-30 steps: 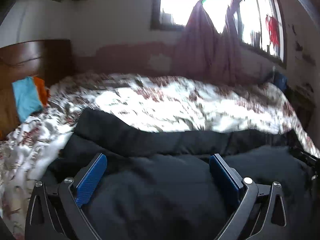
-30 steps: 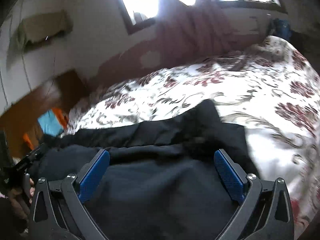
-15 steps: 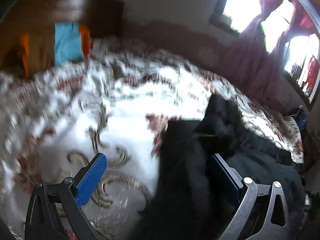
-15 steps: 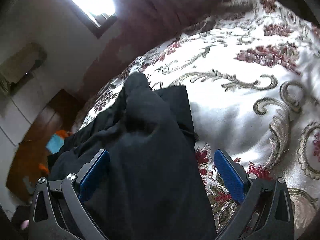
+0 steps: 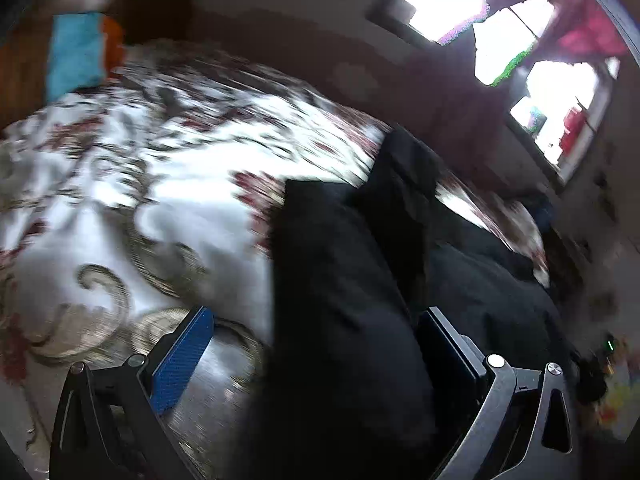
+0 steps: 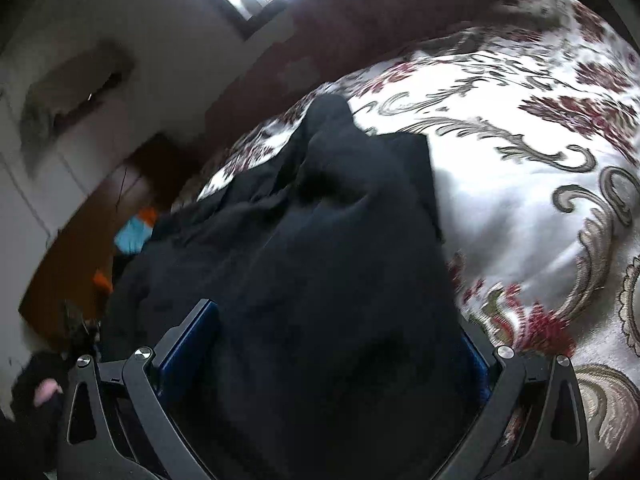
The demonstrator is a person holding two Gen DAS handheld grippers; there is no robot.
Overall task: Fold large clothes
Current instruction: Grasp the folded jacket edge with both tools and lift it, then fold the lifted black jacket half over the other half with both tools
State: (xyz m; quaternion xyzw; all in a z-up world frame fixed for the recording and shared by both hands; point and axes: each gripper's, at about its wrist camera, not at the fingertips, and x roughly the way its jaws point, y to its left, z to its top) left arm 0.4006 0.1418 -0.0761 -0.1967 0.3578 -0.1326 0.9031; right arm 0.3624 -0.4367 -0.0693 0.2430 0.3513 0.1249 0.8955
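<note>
A large black garment (image 5: 352,280) lies on a bed with a white floral bedspread (image 5: 120,184). In the left wrist view my left gripper (image 5: 320,344) is open, its jaws wide apart, low over the garment's left edge; the cloth lies between the blue left pad (image 5: 184,356) and the right pad. In the right wrist view the garment (image 6: 320,248) fills the middle. My right gripper (image 6: 340,344) is open over its right end, with black cloth bunched between the pads. The bedspread (image 6: 520,184) lies bare to the right.
A wooden headboard (image 5: 24,64) with a turquoise and orange cloth (image 5: 76,56) stands at the bed's far left. Windows with dark red curtains (image 5: 460,92) line the far wall. The other gripper and a hand (image 6: 44,392) show at the lower left of the right wrist view.
Both grippers swung outward from the garment's middle to its two ends and dropped closer to the bed. Cloth now lies deeper between both pairs of jaws. The jaws stay wide apart.
</note>
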